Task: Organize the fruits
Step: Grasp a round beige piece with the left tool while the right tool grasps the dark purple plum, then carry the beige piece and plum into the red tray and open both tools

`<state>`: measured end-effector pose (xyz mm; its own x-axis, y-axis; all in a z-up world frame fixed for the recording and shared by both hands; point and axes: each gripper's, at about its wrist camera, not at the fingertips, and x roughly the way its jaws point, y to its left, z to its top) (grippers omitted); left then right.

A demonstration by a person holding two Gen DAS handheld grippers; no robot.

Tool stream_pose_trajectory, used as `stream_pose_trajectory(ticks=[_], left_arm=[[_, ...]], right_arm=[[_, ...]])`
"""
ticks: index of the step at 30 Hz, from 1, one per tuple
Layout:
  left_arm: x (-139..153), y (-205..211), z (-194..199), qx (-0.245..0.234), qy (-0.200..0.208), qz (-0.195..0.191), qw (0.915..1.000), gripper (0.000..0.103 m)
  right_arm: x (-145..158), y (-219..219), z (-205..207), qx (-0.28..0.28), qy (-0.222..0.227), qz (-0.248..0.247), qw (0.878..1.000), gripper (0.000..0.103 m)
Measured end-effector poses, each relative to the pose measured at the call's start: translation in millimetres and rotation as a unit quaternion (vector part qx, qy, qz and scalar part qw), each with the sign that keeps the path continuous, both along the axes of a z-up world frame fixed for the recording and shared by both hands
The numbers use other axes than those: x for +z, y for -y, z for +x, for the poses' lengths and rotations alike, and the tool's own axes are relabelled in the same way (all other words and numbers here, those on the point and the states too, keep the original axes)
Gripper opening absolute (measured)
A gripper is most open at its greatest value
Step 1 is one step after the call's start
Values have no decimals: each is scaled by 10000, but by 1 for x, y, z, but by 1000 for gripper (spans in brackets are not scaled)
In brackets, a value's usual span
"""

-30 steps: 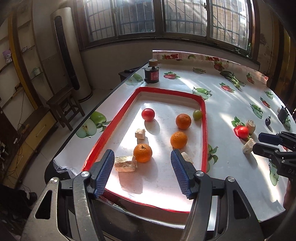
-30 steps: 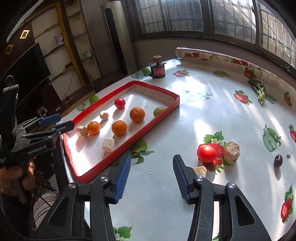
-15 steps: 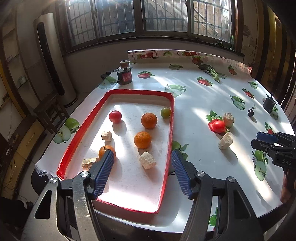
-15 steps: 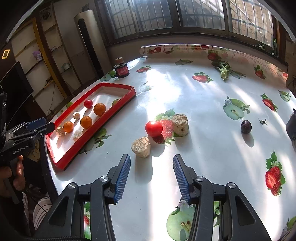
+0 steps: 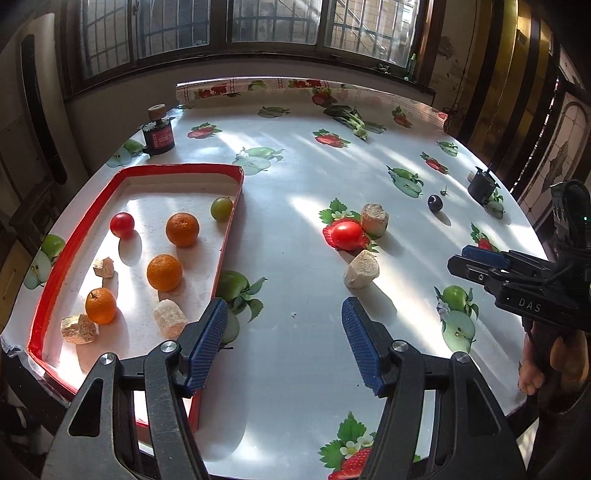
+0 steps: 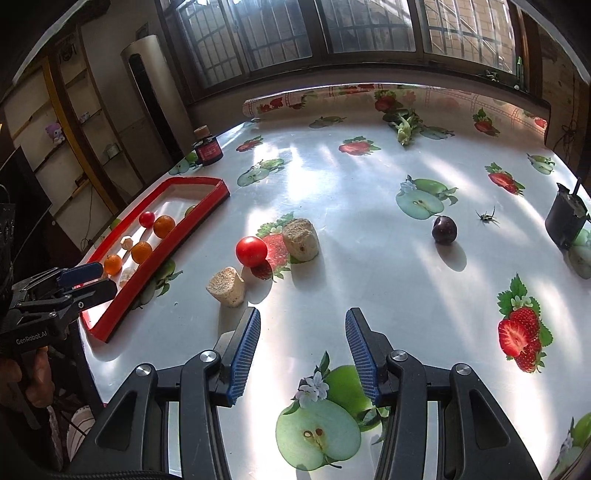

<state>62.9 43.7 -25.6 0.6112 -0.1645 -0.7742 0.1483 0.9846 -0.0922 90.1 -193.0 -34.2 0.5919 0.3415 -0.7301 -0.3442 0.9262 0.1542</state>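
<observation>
Strong daylight pours through the barred windows at the back and lies in bright streaks across the glossy table, with glare that washes out the white floor of the tray. The tomato and plum cast short, hard shadows toward the camera. The room's edges are dim. Both fisheye views bend straight lines and darken at the corners; focus is sharp throughout.

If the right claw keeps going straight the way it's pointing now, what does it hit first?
Probably nothing soon. The right claw is open over bare tablecloth, and its line runs between the beige chunk and the dark plum. Depth is unclear, so it may graze the cloth first.
</observation>
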Motion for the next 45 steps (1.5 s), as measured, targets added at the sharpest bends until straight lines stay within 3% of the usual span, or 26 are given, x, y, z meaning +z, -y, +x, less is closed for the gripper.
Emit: stream_pose_trajectory(ticks=[7,14,23,26,30,33,45], left_arm=[[-11,30,18,-395,-260,-209,9987,63],[-30,60,40,-765,-593,-365,9946,63],[-51,72,68,-683,-771,-300,9942,63],[-55,72,70,-655,-700,-234,9951,55],[-55,68,73,-664,-641,-287,9953,29],[-55,65,72,-680,-643,-349,9950,28],[-30,40,48,-400,-319,-244,9984,28]], right_arm=[[-5,38,18,-464,-51,14,9989,50],[-10,69,62,-864,-133,-53,9962,50],[-17,70,108,-984,-104,-276,9947,50],[-22,67,121,-984,-129,-384,9943,49],[-32,64,133,-1002,-187,-605,9929,45],[-32,60,129,-1011,-109,-800,9916,27],[5,17,63,-355,106,-101,9993,27]])
